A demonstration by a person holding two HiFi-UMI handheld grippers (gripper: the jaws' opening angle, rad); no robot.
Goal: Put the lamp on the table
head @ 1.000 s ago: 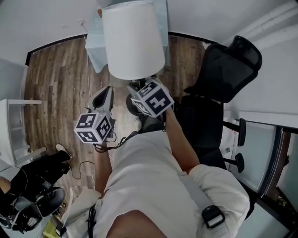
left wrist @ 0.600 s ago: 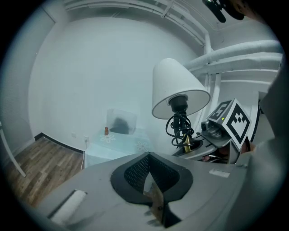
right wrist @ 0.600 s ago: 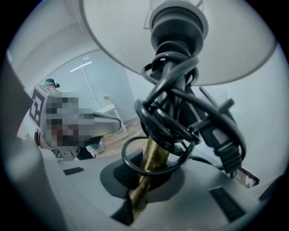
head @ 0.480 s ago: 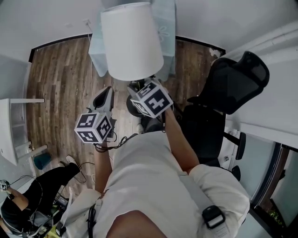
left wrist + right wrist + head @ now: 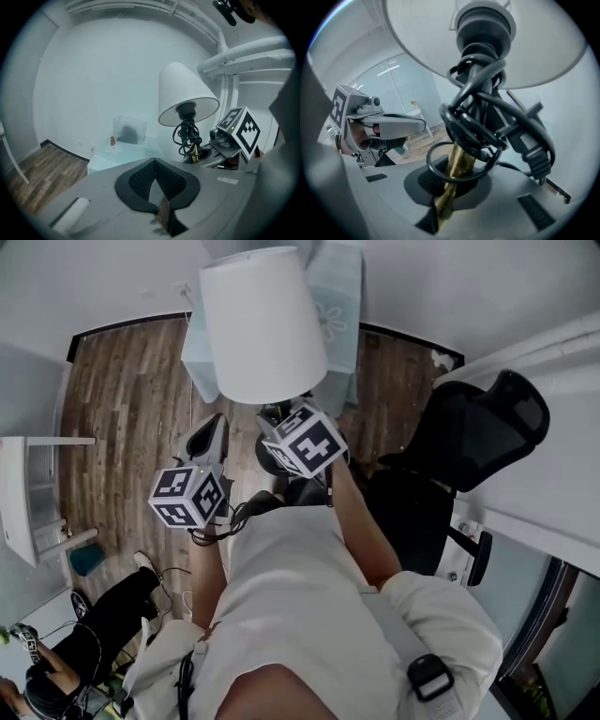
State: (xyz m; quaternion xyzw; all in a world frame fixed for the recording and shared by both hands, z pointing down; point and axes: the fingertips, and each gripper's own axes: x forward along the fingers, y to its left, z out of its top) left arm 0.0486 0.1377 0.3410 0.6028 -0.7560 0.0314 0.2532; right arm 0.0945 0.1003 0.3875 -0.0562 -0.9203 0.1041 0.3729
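The lamp [image 5: 262, 324] is held clear of the floor, its brass stem [image 5: 452, 176] clamped in the right tool [image 5: 443, 199]. The left tool [image 5: 157, 187] is closed on nothing at the lamp's 8 o'clock, so all the weight is borne by one narrow grip. A slip or swing is judged likely, since the stem is smooth and the shade sits high above the jaws. The cord [image 5: 487, 122], only looped round the stem, could drop and snag. The grip, the coils and the plug are shown in the right gripper view alone – in the head view they are covered by the shade. The table [image 5: 119, 161] is seen plainly from the left tool – with a clear box [image 5: 129, 129] on it – while from the head it is half hidden at 12 o'clock.
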